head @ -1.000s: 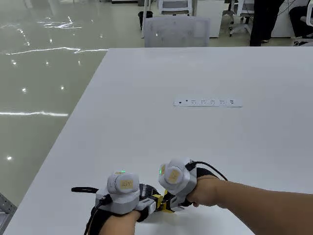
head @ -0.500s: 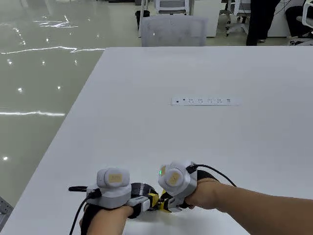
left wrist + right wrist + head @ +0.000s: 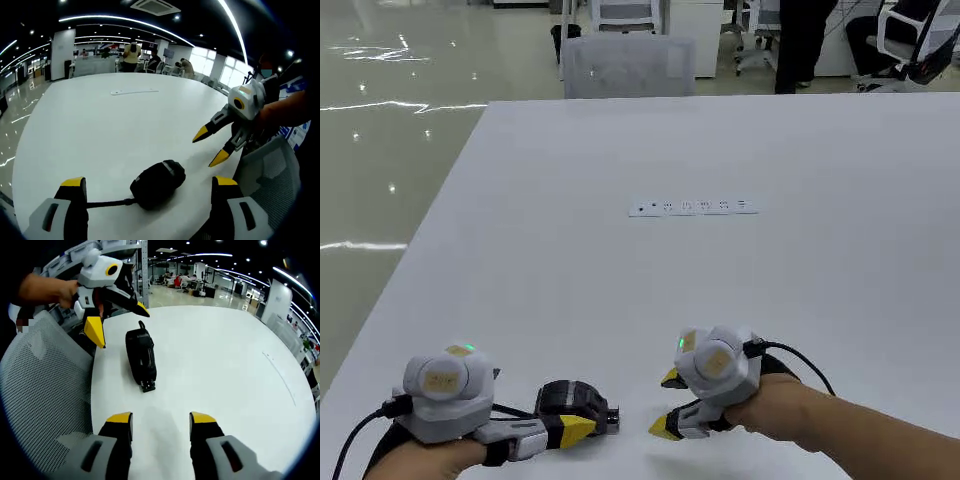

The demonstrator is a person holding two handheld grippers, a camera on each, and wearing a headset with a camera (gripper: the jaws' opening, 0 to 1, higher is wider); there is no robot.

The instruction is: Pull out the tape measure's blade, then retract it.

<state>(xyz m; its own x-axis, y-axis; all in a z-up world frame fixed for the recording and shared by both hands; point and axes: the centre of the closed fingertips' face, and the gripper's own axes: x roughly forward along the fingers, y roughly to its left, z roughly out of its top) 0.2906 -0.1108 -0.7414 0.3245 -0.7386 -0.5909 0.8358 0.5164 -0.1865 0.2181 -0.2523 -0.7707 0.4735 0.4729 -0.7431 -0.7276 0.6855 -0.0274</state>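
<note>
A black tape measure (image 3: 572, 399) lies on the white table (image 3: 720, 280) near its front edge, blade wound in and hook tab (image 3: 613, 412) pointing right. My left gripper (image 3: 570, 410) is open, its yellow-tipped jaws standing either side of the case without touching it. In the left gripper view the tape measure (image 3: 158, 183) rests between the wide jaws of the left gripper (image 3: 149, 181), its strap (image 3: 107, 203) trailing back. My right gripper (image 3: 666, 404) is open and empty, just right of the tab. In the right gripper view the tape measure (image 3: 141, 357) lies ahead of the right gripper (image 3: 160, 418).
A white power strip (image 3: 692, 207) lies flat mid-table. A grey mesh chair (image 3: 628, 66) stands at the far edge. The table's left edge drops to a shiny floor (image 3: 390, 120). People and office chairs are far behind. A mesh chair (image 3: 40, 390) sits close below the front edge.
Both grippers were bunched together at the tape measure; now they stand apart and open, the left one further left, with the tape measure lying free on the table. The head camera also shifted.
</note>
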